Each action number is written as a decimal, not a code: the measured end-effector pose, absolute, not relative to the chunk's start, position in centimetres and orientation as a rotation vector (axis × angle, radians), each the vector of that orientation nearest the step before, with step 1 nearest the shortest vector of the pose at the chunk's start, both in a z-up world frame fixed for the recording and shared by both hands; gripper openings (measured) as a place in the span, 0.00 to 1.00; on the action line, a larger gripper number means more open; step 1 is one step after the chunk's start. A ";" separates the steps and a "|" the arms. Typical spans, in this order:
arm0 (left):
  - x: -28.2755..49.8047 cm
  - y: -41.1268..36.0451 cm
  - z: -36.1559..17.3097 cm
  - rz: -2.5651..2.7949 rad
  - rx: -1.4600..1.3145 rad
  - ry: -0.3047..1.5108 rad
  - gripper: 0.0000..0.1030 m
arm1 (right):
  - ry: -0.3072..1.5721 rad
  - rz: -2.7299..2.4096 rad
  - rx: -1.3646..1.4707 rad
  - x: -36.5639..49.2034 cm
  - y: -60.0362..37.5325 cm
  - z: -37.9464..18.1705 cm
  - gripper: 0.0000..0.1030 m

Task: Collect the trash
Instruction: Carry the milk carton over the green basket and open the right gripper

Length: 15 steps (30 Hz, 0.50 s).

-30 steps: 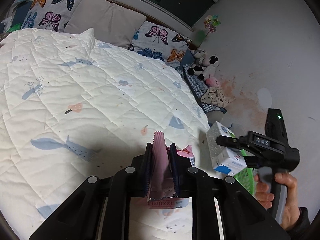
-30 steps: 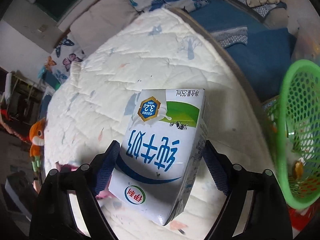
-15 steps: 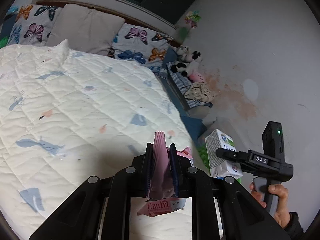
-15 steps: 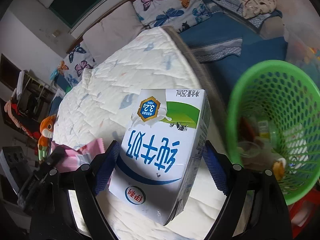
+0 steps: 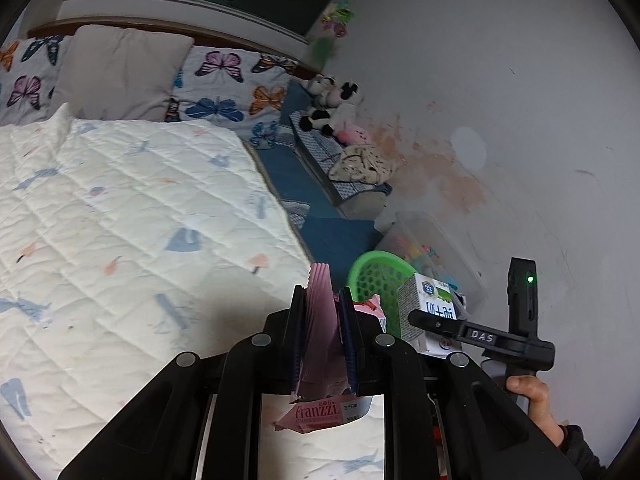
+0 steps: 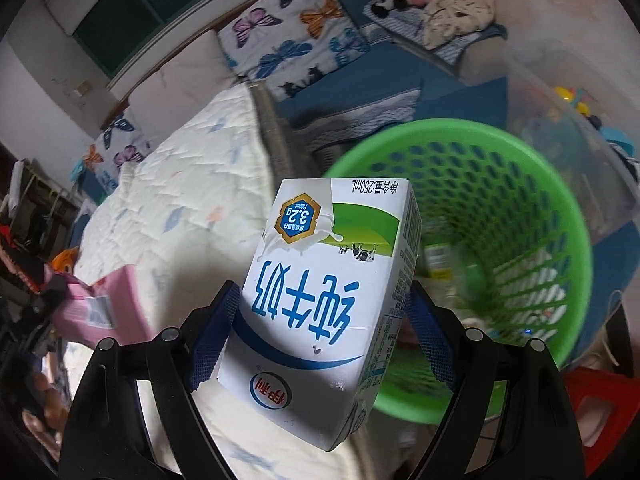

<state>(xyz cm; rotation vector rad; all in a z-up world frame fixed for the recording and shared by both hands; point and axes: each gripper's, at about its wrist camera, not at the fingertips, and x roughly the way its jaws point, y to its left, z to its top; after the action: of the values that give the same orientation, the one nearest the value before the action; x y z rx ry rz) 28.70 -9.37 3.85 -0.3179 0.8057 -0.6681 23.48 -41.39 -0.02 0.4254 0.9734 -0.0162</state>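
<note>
left tongs (image 5: 322,320): clamping pink wrapper (image 5: 320,332), hovering at bed (image 5: 120,220) edge
right tongs (image 6: 324,312): gripping milk carton (image 6: 328,288), hanging beside green basket (image 6: 560,184) rim
progress: both items lifted, neither dropped yet; basket already holding some trash

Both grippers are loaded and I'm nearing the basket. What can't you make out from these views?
- Basket contents: right wrist view, motion-blurred and partly behind the milk carton.
- Wrapper front: left wrist view, edge-on in the left gripper; only "franzzi" reads.
- Basket base: left wrist view, hidden by the carton and right gripper.
- Clear bin contents: blurred in both views.
</note>
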 end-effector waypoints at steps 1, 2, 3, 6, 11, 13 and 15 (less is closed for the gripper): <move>28.6 -10.2 4.1 -0.675 -0.311 0.806 0.17 | 0.972 -0.024 0.424 23.3 -41.8 -0.1 0.80; 28.6 -10.8 4.2 -0.683 -0.307 0.806 0.17 | 0.972 -0.035 0.423 23.2 -42.4 -0.2 0.80; 28.6 -11.4 4.3 -0.688 -0.302 0.807 0.17 | 0.971 -0.048 0.424 23.0 -43.1 -0.4 0.81; 28.5 -13.2 4.6 -0.703 -0.287 0.811 0.17 | 0.970 -0.074 0.434 22.5 -44.9 -1.1 0.82; 28.5 -16.2 4.5 -0.727 -0.253 0.822 0.17 | 0.965 -0.109 0.450 21.7 -47.3 -2.1 0.82; 28.6 -17.4 4.3 -0.735 -0.243 0.830 0.17 | 0.966 -0.123 0.466 21.3 -48.3 -2.4 0.83; 28.6 -18.4 4.2 -0.740 -0.233 0.835 0.17 | 0.960 -0.121 0.480 20.9 -48.8 -2.4 0.83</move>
<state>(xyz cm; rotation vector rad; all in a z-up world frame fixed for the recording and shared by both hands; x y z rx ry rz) 28.62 -18.41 4.15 -0.2335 0.8355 -0.7397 20.86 -48.83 -2.39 0.4796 0.9604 -0.1208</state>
